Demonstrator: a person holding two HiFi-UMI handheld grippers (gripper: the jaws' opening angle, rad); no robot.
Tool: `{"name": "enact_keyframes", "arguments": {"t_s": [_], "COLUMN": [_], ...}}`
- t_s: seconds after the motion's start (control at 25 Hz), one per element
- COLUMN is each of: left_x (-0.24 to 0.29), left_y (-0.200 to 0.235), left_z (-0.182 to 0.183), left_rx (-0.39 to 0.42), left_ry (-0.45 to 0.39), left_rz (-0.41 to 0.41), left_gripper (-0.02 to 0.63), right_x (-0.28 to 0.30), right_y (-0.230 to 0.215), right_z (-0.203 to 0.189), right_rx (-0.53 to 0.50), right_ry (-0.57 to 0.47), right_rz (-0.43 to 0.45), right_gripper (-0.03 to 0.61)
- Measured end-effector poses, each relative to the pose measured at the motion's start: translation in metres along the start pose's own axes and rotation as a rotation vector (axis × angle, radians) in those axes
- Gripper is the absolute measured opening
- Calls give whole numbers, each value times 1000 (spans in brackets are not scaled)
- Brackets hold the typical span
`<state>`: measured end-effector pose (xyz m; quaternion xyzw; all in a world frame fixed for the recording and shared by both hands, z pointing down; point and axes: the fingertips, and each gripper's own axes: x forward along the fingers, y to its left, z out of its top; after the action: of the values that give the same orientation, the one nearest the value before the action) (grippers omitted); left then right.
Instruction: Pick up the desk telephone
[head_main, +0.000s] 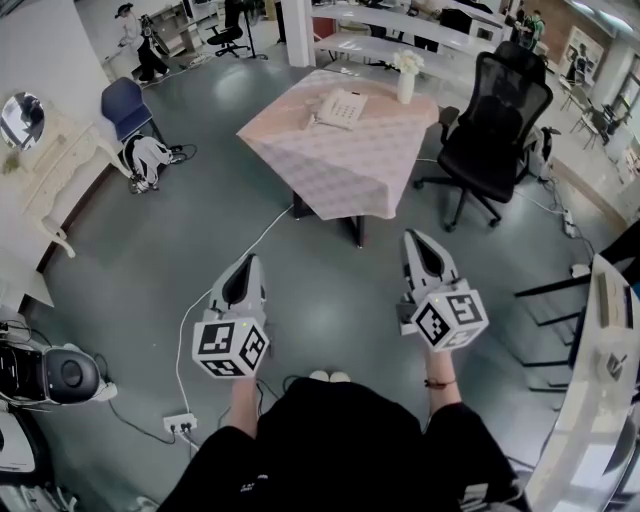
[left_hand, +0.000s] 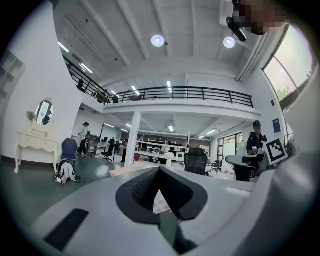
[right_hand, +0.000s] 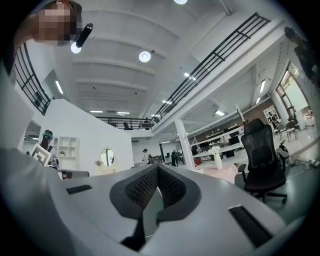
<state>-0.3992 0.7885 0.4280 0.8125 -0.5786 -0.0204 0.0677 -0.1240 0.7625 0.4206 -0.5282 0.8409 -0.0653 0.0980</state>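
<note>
The white desk telephone (head_main: 340, 107) lies on a table with a pink checked cloth (head_main: 345, 150), well ahead of me across the grey floor. A white vase of flowers (head_main: 405, 80) stands on the same table to the phone's right. My left gripper (head_main: 252, 262) and right gripper (head_main: 412, 238) are held side by side over the floor, short of the table, pointing level toward it. Both are shut with nothing between the jaws. In the left gripper view the jaw tips (left_hand: 160, 170) meet; in the right gripper view the jaw tips (right_hand: 158, 167) meet too. The phone does not show in either gripper view.
A black office chair (head_main: 490, 130) stands right of the table. A white cable (head_main: 225, 290) runs over the floor to a power strip (head_main: 180, 424). A blue chair (head_main: 125, 105) and a white dressing table (head_main: 50, 165) are at left; a white counter (head_main: 600, 380) at right.
</note>
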Motion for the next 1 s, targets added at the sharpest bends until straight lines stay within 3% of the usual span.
{"name": "enact_keyframes", "arguments": {"t_s": [0.64,1.0], "left_x": [56,138], "left_y": [7,39], "left_z": [-23,-26], "left_rx": [-44,-41], "left_ry": [59,74], "left_rz": [-16,-43], "left_gripper": [-2,-2], "right_x": [42,118], "right_y": [-37,-70], "right_z": [-20,-37], "right_rx": [43,33], "right_ry": [43,70], "right_rz": [-43,-70], "right_gripper": [-8,-8]}}
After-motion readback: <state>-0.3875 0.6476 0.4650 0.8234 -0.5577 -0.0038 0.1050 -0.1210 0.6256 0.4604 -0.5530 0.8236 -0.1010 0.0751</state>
